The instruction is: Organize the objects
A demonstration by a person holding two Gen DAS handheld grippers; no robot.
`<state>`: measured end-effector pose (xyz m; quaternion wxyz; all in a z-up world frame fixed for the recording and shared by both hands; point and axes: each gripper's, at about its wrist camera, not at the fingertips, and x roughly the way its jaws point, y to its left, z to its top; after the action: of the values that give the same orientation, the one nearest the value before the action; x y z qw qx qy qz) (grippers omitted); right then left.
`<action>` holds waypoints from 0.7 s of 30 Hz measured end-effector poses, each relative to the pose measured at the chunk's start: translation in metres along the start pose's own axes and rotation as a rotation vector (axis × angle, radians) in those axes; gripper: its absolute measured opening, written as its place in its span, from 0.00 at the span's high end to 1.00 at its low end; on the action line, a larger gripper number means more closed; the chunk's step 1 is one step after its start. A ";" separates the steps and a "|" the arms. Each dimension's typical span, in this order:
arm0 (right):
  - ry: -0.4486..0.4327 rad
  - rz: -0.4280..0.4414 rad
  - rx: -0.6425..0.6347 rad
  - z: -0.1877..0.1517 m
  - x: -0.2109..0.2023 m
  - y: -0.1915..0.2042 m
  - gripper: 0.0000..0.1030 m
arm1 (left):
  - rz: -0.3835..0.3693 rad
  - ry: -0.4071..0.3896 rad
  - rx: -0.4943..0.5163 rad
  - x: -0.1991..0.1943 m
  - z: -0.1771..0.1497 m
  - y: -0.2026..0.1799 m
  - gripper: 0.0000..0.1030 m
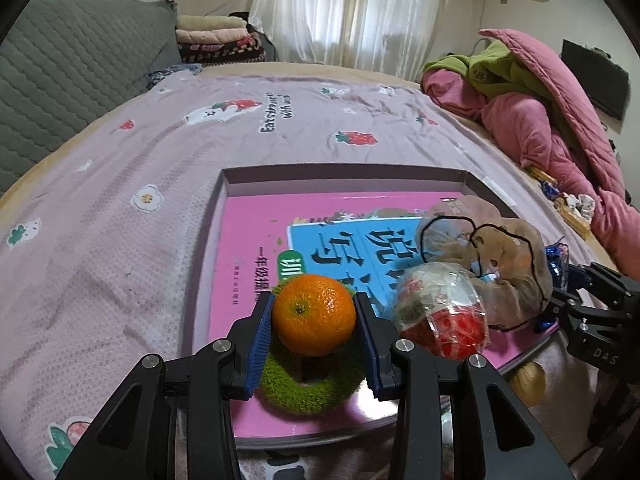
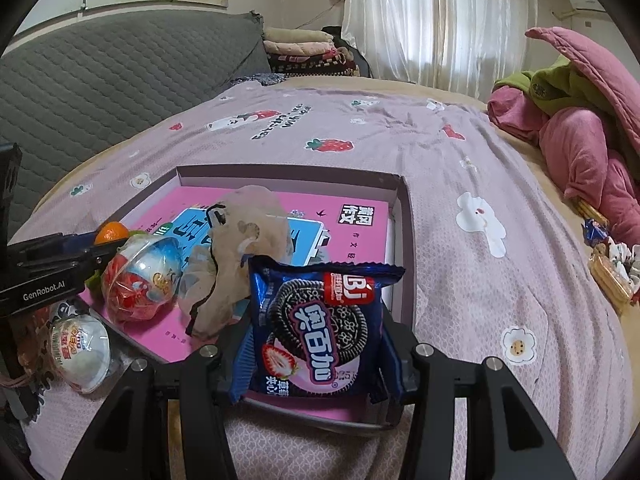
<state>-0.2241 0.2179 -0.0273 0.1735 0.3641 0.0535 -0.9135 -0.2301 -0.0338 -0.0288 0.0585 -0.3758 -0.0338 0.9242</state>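
Left gripper [image 1: 314, 320]: pads pressed on both flanks of an orange [image 1: 314, 314], held just above a green knitted ring [image 1: 316, 380] that lies on the pink book [image 1: 248, 248] inside the shallow box [image 1: 224, 184].

Right gripper [image 2: 316, 344]: jaws closed on the sides of a blue cookie packet [image 2: 316, 328], upright, over the near right corner of the same box.

Around them, already in the box: a plastic toy egg, red and clear [image 2: 140, 280], and a crumpled beige pouch with black cord [image 2: 240, 248], both resting on the book between the two grippers.

Outside the box: a white half-dome capsule [image 2: 80, 344] on the bedspread [image 2: 480, 280] by the near left corner; a brown round thing, maybe a walnut [image 1: 528, 380], just off the near edge; some wrapped snacks [image 2: 608, 272] well apart at the far right edge of the bed.

Judgement: roughly midway. Four items are boxed, two are in hand and poised over the box, not yet released. The strays on the bedspread remain to be gathered.
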 end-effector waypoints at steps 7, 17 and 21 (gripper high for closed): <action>0.004 -0.004 -0.007 0.000 0.000 0.001 0.50 | 0.005 0.006 0.025 0.002 -0.002 -0.006 0.61; 0.005 -0.009 -0.012 -0.001 0.000 0.000 0.50 | 0.033 0.002 0.029 0.001 -0.003 -0.007 0.55; 0.005 -0.008 -0.011 -0.001 -0.001 0.000 0.49 | 0.028 -0.001 0.023 0.000 -0.001 -0.005 0.55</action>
<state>-0.2228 0.2181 -0.0276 0.1716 0.3651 0.0602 -0.9131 -0.2288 -0.0290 -0.0294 0.0499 -0.3749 -0.0177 0.9256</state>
